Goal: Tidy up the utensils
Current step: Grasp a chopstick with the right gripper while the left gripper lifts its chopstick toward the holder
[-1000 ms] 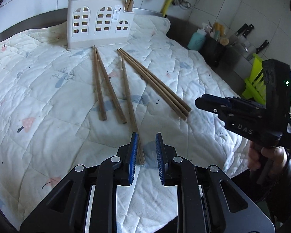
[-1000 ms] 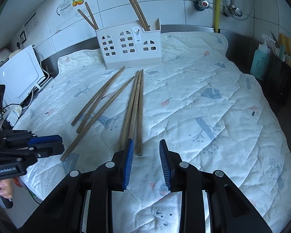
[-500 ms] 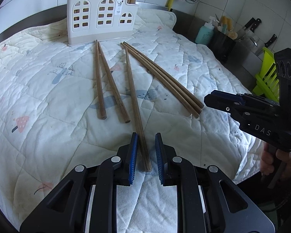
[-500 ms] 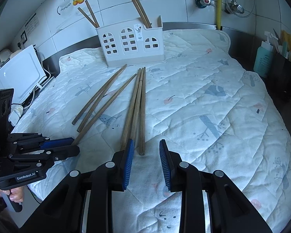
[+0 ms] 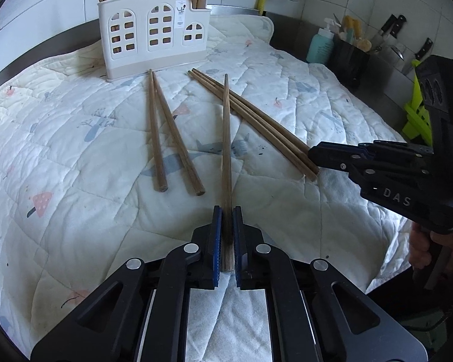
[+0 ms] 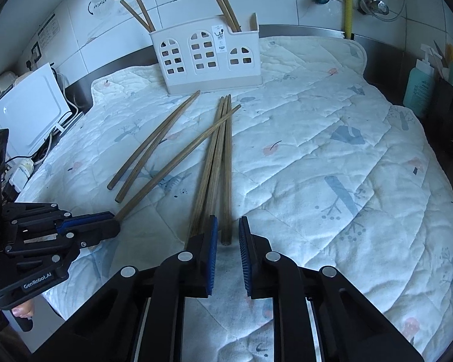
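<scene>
A white utensil holder (image 5: 154, 33) (image 6: 208, 57) stands at the back of the quilted mat (image 5: 75, 150), with chopsticks upright in it. My left gripper (image 5: 226, 214) (image 6: 114, 220) is shut on the near end of a single chopstick (image 5: 226, 138) (image 6: 178, 166), whose far tip lies across a bundle of three chopsticks (image 5: 256, 117) (image 6: 217, 150). My right gripper (image 6: 228, 226) (image 5: 312, 155) is at the bundle's near end. Its jaws are closing around the rightmost stick's end, with gaps still on both sides. A pair of chopsticks (image 5: 163, 132) (image 6: 154, 141) lies to the left.
A white appliance (image 6: 30, 111) with cables sits off the mat's left edge. On the right are a teal soap bottle (image 6: 419, 87), a black caddy (image 5: 350, 63), knives (image 5: 389, 30) and a green rack (image 5: 416, 114). Pipes and taps run along the tiled wall.
The left jaws have shut on the single chopstick, and its far tip has swung right over the bundle. The right jaws have narrowed around the rightmost chopstick's end.
</scene>
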Available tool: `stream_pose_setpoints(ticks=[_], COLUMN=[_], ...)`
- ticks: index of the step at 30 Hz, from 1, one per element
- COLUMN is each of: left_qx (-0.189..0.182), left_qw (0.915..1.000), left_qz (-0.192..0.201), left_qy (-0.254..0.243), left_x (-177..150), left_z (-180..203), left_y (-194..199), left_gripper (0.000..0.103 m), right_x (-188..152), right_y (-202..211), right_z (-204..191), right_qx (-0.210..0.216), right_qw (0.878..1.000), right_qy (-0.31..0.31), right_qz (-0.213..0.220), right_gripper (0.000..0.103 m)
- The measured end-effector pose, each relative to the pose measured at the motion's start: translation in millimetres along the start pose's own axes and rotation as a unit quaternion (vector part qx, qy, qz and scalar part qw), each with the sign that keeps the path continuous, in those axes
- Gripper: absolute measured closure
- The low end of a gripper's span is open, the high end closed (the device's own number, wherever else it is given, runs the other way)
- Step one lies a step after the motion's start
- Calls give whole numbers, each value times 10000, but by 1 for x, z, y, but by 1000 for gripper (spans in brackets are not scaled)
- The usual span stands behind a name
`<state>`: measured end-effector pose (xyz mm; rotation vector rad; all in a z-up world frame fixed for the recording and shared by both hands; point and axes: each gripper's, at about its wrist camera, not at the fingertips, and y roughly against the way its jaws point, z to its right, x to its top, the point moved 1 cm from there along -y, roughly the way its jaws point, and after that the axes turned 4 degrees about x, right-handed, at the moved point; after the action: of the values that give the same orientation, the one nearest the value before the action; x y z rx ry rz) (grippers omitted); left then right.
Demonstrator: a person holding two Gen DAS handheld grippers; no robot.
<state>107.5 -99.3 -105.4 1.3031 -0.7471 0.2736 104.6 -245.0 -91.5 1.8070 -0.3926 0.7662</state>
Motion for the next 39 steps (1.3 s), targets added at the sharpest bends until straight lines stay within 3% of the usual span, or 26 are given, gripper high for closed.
stream_pose_setpoints(ticks=[6,16,28,33,39], left_qx=[-69,-120,-71,-27,-100], left_qw=[10000,9997,9931,9890,9880], left_qz=[-26,175,1145,1460,1522], left_qy=[67,142,223,215,223], left_x=[1,3,53,70,84], left_z=[-1,-5,-30,-39,-48], left_y=[-1,10,67,80,84], left_gripper=[95,98,98,98,98], right_x=[-1,9,77,107,135], right_y=[-4,24,101,113,120], right_z=[-4,-7,-9,-10,-15], right_qx=[-233,-315,-330,-303,-264], right_qw=[9996,9986,9880,9842,9817], right_qy=[178,243,407,485,638], right_qz=[20,348,1451,1674,1775], right_gripper=[96,96,96,96,96])
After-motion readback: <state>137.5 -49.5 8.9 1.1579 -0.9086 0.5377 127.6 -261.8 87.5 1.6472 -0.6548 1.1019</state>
